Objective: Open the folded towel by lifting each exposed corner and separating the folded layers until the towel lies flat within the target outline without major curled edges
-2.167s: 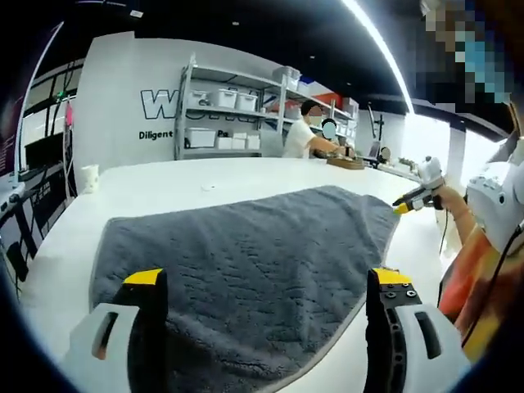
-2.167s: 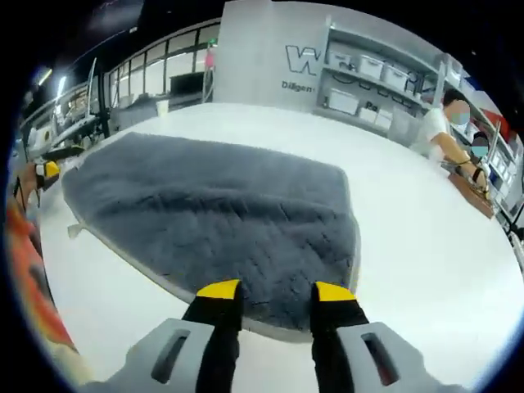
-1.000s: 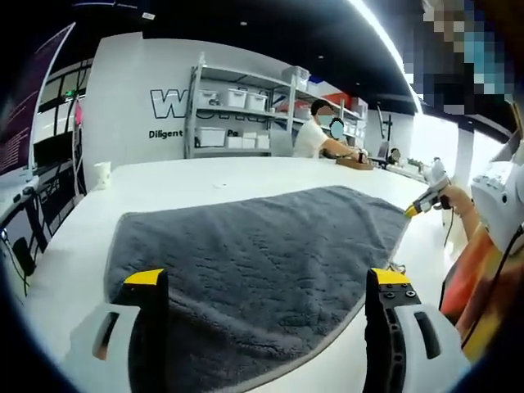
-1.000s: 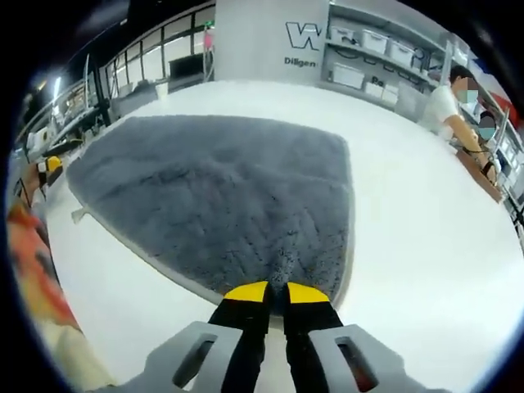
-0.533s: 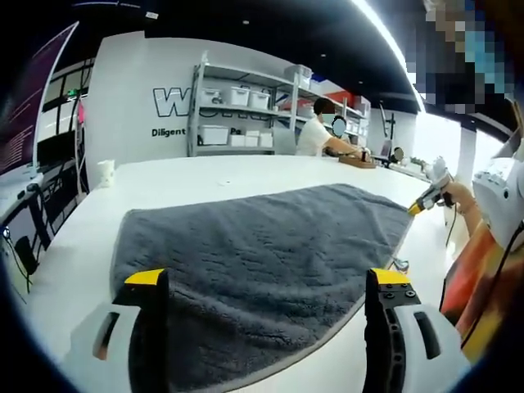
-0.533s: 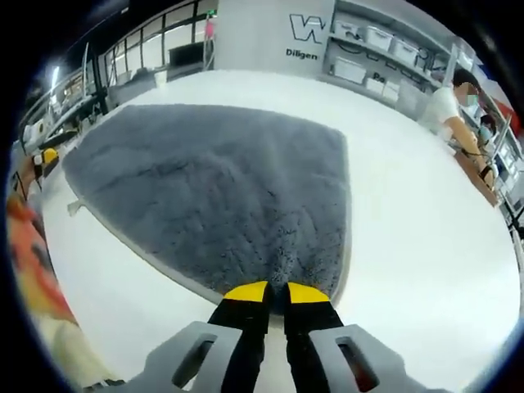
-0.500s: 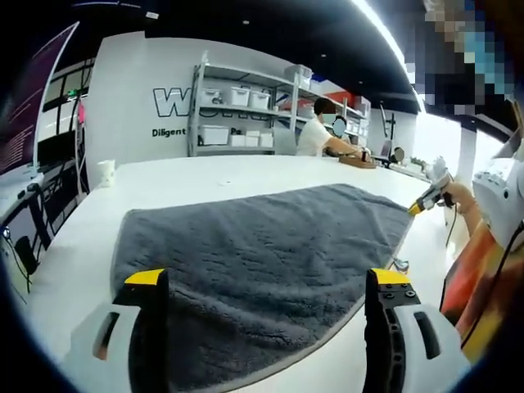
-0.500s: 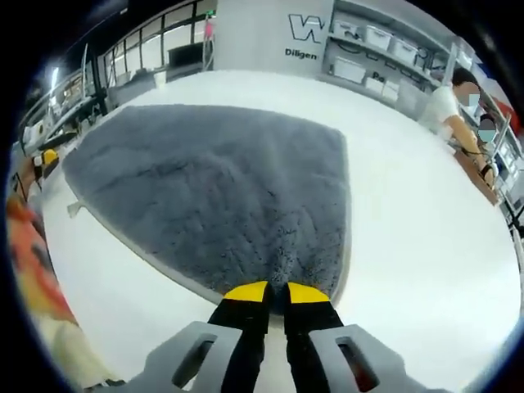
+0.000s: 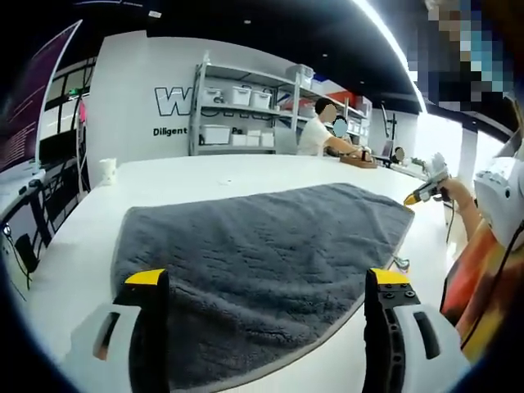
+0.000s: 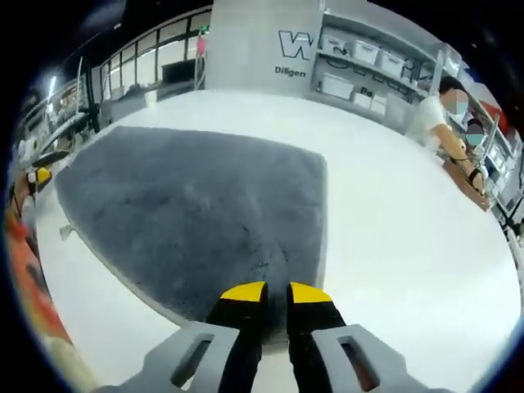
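A dark grey towel (image 9: pixel 254 246) lies spread on the white table (image 9: pixel 188 176), its pale hem running along the near edge. My left gripper (image 9: pixel 268 282) hovers over the towel's near side, jaws wide open with nothing between them. At the far right my right gripper (image 9: pixel 426 191) holds the towel's corner. In the right gripper view the towel (image 10: pixel 196 205) stretches away from my right gripper (image 10: pixel 267 292), which is shut on the nearest corner. The left gripper's yellow tip (image 10: pixel 37 176) shows at the towel's far left side.
A white cup (image 9: pixel 106 170) stands at the table's far left. Behind the table are metal shelves (image 9: pixel 237 119) with white bins and a person (image 9: pixel 319 131) at a bench. A small tag (image 9: pixel 399 264) sticks out from the towel's edge. Bare tabletop (image 10: pixel 409 246) lies right of the towel.
My right gripper has gone from open to shut on the towel's corner, then drawn it slightly outward. The left gripper stays open over the near edge.
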The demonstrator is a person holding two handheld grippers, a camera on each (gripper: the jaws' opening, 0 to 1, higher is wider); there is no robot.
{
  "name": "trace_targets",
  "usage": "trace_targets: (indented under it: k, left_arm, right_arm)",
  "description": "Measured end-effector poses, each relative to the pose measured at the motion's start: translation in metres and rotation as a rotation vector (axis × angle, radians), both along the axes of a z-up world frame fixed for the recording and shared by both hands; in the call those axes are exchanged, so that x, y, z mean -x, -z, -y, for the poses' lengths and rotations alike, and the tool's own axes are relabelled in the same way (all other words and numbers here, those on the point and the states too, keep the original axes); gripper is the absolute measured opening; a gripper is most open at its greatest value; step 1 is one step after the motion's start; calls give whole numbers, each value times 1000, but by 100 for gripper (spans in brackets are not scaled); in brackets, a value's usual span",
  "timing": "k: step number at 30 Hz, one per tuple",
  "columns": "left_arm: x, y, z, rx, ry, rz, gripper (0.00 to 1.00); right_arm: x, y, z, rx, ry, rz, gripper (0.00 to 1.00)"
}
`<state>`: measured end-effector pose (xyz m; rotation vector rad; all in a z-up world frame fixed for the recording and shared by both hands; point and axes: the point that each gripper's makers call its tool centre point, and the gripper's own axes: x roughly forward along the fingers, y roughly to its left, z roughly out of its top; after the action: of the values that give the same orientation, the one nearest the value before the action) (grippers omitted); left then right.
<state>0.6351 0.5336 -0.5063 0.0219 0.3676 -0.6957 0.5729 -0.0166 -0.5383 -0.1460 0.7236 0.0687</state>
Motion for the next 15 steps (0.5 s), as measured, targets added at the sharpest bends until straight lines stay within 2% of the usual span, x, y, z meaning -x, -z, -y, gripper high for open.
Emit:
trace_targets:
  k: [3, 7, 8, 11, 12, 15]
  left_arm:
    - [2, 0, 2, 3, 6, 2, 98]
    - [4, 1, 2, -3, 8, -3, 98]
    - [4, 2, 1, -5, 6, -5, 98]
    - [6, 3, -1, -2, 1, -9, 98]
    - [6, 3, -2, 1, -4, -12, 98]
    - [7, 4, -4, 2, -11, -13, 98]
  right_arm:
    - [-17, -7, 0, -9, -2, 31, 7]
    - [-47, -18, -9, -17, -40, 69, 20]
    - [-53, -19, -10, -16, -43, 72, 20]
    - [-66, -21, -8, 11, -50, 80, 12]
    - [-78, -22, -4, 25, -47, 84, 11]
    - [-92, -16, -5, 26, -88, 59, 15]
